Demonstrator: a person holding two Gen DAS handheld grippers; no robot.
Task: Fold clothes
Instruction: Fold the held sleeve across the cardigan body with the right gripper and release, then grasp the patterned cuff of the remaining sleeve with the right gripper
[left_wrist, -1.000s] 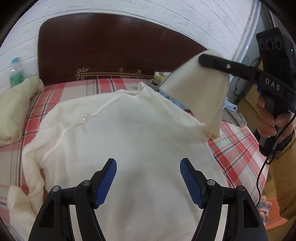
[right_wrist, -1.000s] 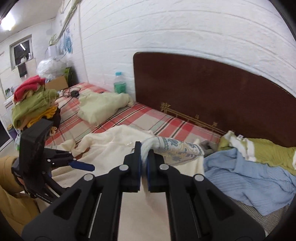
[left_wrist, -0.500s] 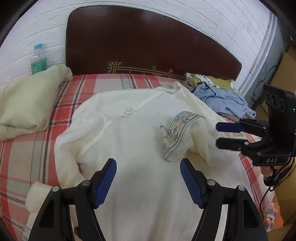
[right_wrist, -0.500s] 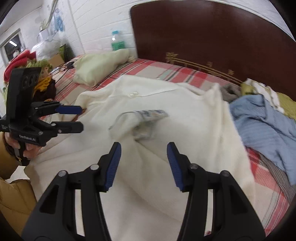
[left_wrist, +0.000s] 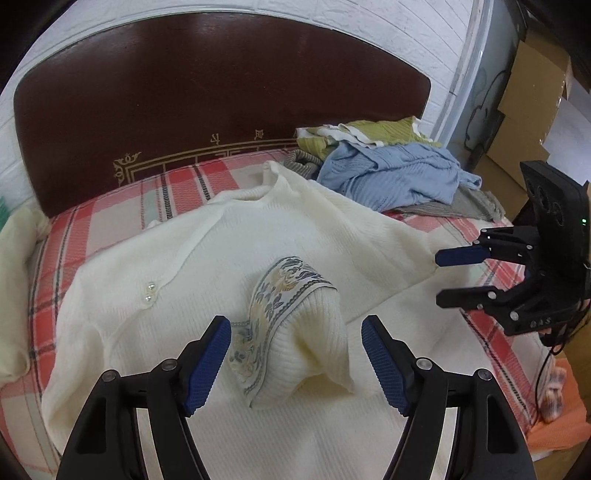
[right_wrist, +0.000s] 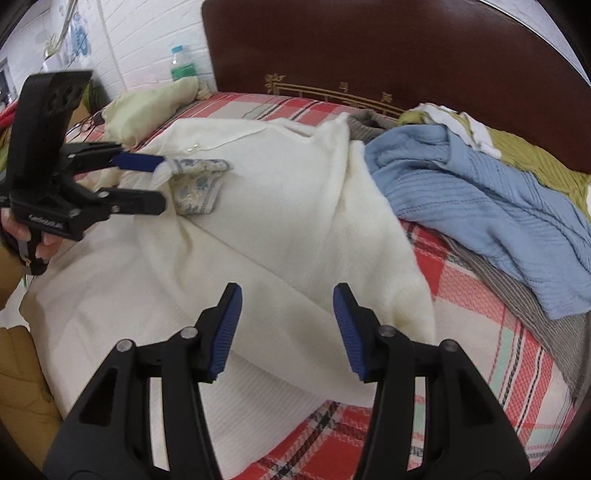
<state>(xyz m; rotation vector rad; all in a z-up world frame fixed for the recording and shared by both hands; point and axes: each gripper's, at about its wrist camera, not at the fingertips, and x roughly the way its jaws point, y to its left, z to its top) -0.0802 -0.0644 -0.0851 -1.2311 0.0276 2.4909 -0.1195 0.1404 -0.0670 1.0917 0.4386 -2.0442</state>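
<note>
Cream sweater (left_wrist: 258, 240) is lying flat on the plaid bedsheet (left_wrist: 110, 206), and we are looking at it first from the left wrist view. Its folded sleeve is resting on the chest part, with the embroidered cuff (left_wrist: 280, 295) standing up a little. We are holding the left gripper (left_wrist: 295, 363) above this cuff, and the cuff is sitting between the two blue pads (left_wrist: 208, 363). The jaws have just been closing a little, but they are standing apart and we are not seeing the pads pressing the cloth. Two pearl buttons (left_wrist: 149, 293) are showing on the sweater to the left. Behind it, near the dark headboard (left_wrist: 221, 92), a blue garment (left_wrist: 391, 173) and a green garment (left_wrist: 373, 131) are lying in a pile. At the right edge the right gripper (left_wrist: 448, 275) is hanging over the side of the sweater, its jaws apart.

In the right wrist view, we are seeing the right gripper (right_wrist: 286, 328) over the folded shoulder edge of the sweater (right_wrist: 295, 206). Its jaws have just been opening and are now standing apart, with nothing held between them. On the left, a hand (right_wrist: 35, 242) is holding the left gripper (right_wrist: 162, 182) at the cuff (right_wrist: 197, 182); whether the cuff is touching its upper finger, we cannot tell. A pale yellow cloth (right_wrist: 147, 107) and a bottle (right_wrist: 181, 68) are lying farther back, and the blue garment (right_wrist: 480, 199) is lying beside the sweater on the right.
</note>
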